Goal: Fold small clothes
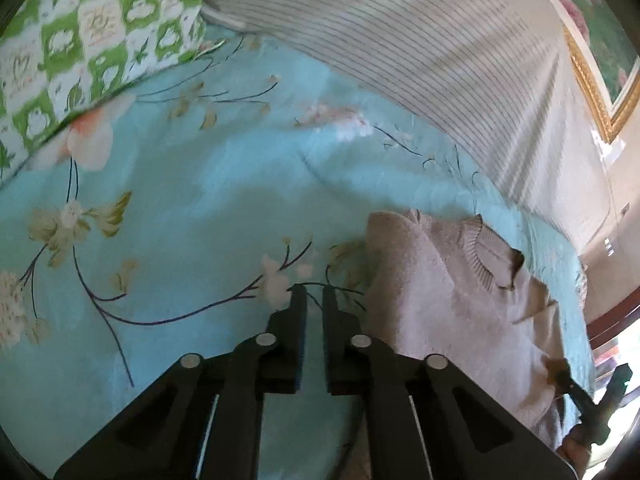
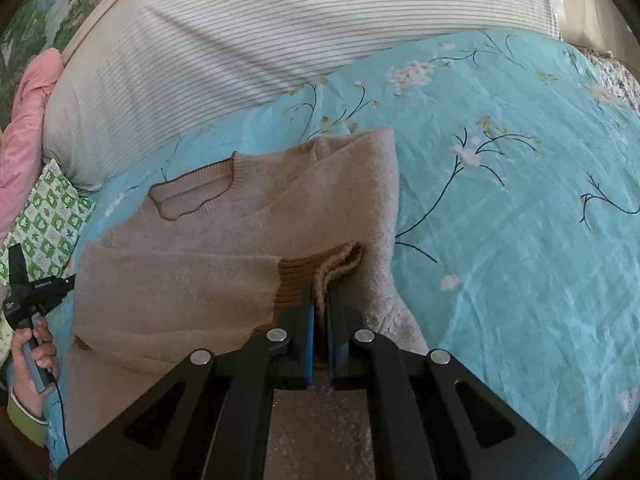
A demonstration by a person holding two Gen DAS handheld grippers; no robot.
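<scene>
Right hand-held gripper (image 2: 320, 300) clamped on the brown ribbed cuff (image 2: 316, 266) of a beige sweater (image 2: 248, 216), sleeve drawn across the body. Left hand-held gripper (image 1: 314, 300) narrow, holding nothing, over bare blue floral bedsheet (image 1: 180, 208) just left of the sweater's edge. Only the right view shows the collar fully, and the left hand (image 2: 34, 354). Striped pillow (image 2: 248, 40) borders the far side; open sheet lies right.
</scene>
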